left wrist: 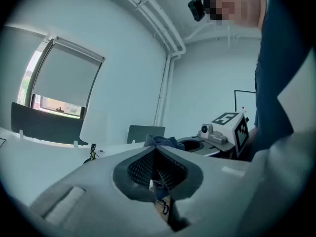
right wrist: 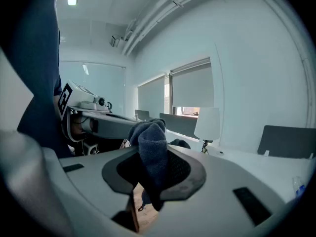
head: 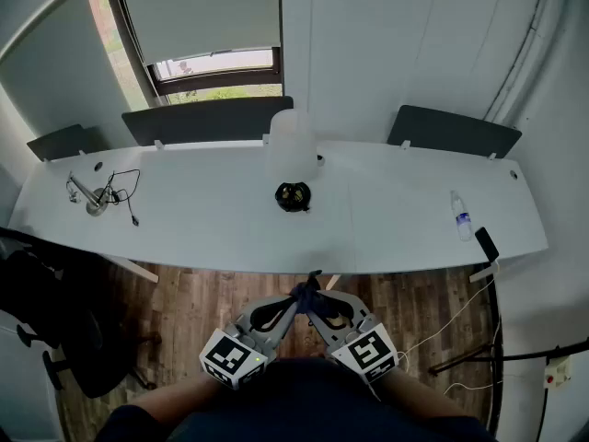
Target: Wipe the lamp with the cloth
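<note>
Across the middle of the head view runs a long white desk (head: 202, 224) with dark chair backs behind it. The lamp (head: 293, 145) stands at the upper centre, its pale shade over a small black base.

Both grippers sit at the bottom centre, over the wooden floor (head: 184, 311) and well short of the desk, so no wiping has begun. The right gripper (right wrist: 153, 162) is clamped on the dark blue cloth (right wrist: 150, 132), which bunches up above its jaws. The left gripper (left wrist: 156, 157) has its jaws together at the same bundle and seems to pinch a fold of it.

The first risk is probably the cloth itself. If the two grippers move apart while both hold it, it may pull out of one or drop to the floor. The tall shade on that small base looks easy to tip, so a firm sideways wipe high up could rock it over. A bunched wad would also wipe poorly. The water bottle (head: 460, 215) at the right is well clear.
</note>
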{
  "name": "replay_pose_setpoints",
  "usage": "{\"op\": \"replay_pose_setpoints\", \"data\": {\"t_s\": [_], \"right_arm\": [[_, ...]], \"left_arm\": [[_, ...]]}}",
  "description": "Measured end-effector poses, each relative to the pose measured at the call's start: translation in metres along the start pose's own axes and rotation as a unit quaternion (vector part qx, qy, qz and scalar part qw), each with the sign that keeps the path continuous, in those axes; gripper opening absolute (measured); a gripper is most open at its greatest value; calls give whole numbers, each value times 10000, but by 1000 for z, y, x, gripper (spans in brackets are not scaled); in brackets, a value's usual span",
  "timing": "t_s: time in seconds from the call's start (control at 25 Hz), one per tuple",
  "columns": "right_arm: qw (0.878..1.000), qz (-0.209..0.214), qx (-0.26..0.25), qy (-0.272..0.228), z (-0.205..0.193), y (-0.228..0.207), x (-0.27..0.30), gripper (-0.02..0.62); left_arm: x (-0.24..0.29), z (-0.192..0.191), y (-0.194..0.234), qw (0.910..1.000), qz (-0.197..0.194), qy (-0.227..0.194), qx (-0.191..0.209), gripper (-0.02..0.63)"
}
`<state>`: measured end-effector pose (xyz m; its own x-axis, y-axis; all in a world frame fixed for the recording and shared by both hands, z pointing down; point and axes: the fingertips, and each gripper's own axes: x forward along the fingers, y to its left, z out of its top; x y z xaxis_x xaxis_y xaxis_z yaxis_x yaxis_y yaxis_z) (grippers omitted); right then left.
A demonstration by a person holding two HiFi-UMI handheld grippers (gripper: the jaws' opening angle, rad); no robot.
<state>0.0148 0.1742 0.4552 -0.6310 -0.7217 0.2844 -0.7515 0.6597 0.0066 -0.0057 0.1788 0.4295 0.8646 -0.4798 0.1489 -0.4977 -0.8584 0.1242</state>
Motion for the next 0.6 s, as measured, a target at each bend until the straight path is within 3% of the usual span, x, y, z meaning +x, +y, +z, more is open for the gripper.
{"op": "replay_pose_setpoints", "data": {"t_s": [0.36,0.6], "right_arm": [[9998,217,-4,46,-11,-15,-2,100],[9994,340,7,65,-16,-24,13,100]], "left_arm": [[17,-7,-1,9999,162,42,-37,6],[23,-11,15,9992,271,-78,-297,6]]}}
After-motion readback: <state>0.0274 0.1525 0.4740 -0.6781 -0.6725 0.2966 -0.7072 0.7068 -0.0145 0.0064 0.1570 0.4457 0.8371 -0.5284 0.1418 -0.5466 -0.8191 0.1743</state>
